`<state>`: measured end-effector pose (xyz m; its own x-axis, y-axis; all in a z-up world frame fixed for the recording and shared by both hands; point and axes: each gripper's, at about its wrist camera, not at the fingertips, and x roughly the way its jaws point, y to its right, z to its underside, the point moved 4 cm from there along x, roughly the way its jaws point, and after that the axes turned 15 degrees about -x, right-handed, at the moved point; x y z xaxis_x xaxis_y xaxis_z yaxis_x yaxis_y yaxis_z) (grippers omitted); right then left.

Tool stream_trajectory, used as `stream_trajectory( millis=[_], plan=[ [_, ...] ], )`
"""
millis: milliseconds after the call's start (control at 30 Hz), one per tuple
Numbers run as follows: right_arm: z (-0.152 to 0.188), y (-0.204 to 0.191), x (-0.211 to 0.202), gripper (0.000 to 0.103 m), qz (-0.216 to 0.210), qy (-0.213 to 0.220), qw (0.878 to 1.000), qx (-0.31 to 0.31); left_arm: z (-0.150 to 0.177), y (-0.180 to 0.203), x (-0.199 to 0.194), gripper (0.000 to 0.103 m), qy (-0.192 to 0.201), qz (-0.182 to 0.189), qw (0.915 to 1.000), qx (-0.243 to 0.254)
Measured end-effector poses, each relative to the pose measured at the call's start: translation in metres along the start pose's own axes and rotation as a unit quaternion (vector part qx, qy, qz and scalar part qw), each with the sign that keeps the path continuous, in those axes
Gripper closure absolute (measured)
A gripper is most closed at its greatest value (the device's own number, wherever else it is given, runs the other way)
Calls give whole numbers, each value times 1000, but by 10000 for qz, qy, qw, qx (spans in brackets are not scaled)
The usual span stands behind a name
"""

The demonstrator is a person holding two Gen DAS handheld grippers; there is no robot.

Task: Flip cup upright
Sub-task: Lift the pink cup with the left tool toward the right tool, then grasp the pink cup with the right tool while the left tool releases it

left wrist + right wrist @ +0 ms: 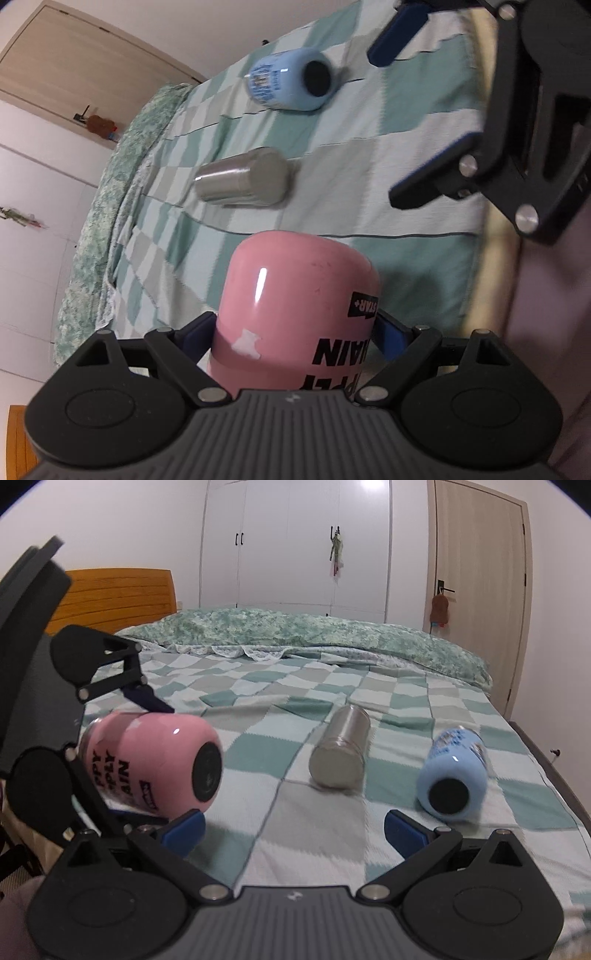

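My left gripper (295,328) is shut on a pink cup (299,317) with black lettering. It holds the cup on its side above the near edge of the bed, base pointing away. The right wrist view shows the same pink cup (151,764) at the left, between the left gripper's blue pads. A steel cup (341,753) lies on its side mid-bed, also in the left wrist view (243,181). A light blue cup (452,775) lies on its side at the right, also in the left wrist view (291,79). My right gripper (295,830) is open and empty, low over the blanket.
The bed has a green and grey checked blanket (280,842) and a floral quilt (314,635) rolled along the far side. A wooden headboard (118,598) stands at the left. White wardrobes (295,542) and a door (476,583) are behind.
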<state>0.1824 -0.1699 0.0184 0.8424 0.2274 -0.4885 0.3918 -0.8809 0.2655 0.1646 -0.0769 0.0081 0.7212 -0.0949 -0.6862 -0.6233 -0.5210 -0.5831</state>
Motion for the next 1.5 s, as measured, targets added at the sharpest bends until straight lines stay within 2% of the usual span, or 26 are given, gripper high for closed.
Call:
stream_trajectory(
  millis=[133, 233, 400, 433, 467, 533, 733, 800, 933, 1067, 1300, 1433, 1500],
  plan=[
    [14, 2, -12, 0, 27, -146, 9999, -26, 7, 22, 10, 13, -11, -13, 9997, 229],
    [21, 4, -19, 0, 68, -214, 9997, -31, 15, 38, 20, 13, 46, -171, 9988, 464],
    [27, 6, -25, 0, 111, -302, 9995, -51, 14, 31, 18, 12, 94, -77, 9998, 138],
    [27, 5, -25, 0, 114, -305, 9994, -63, 15, 31, 16, 10, 104, -74, 9998, 136],
    [26, 5, -25, 0, 110, -295, 9995, -74, 16, 31, 13, 0, 143, -119, 9998, 111],
    [25, 3, -26, 0, 82, -261, 9996, -118, 16, 28, 2, 0, 367, -243, 9990, -18],
    [11, -2, -29, 0, -48, -164, 9990, -411, 28, 6, -37, 0, 819, -214, 9918, -954],
    [3, -7, -27, 0, -166, -139, 9976, -657, 38, -2, -48, 0, 921, -175, 9842, -1505],
    [-20, -29, -19, 0, -399, -121, 9885, -1455, 65, -16, -60, 0, 994, -205, 9565, -2735],
    [-42, -59, -5, 0, -759, -232, 9649, -2505, 92, -22, -66, 0, 1069, -367, 9279, -3554],
    [-68, -104, 26, 0, -1172, -662, 9133, -3843, 133, -27, -70, 0, 1067, -545, 8924, -4351],
    [-75, -125, 43, 0, -1388, -1003, 8855, -4318, 143, -26, -68, 0, 1081, -586, 8810, -4569],
    [-76, -131, 51, 0, -1381, -1201, 8763, -4457, 146, -24, -66, 0, 1087, -622, 8764, -4649]
  ],
)
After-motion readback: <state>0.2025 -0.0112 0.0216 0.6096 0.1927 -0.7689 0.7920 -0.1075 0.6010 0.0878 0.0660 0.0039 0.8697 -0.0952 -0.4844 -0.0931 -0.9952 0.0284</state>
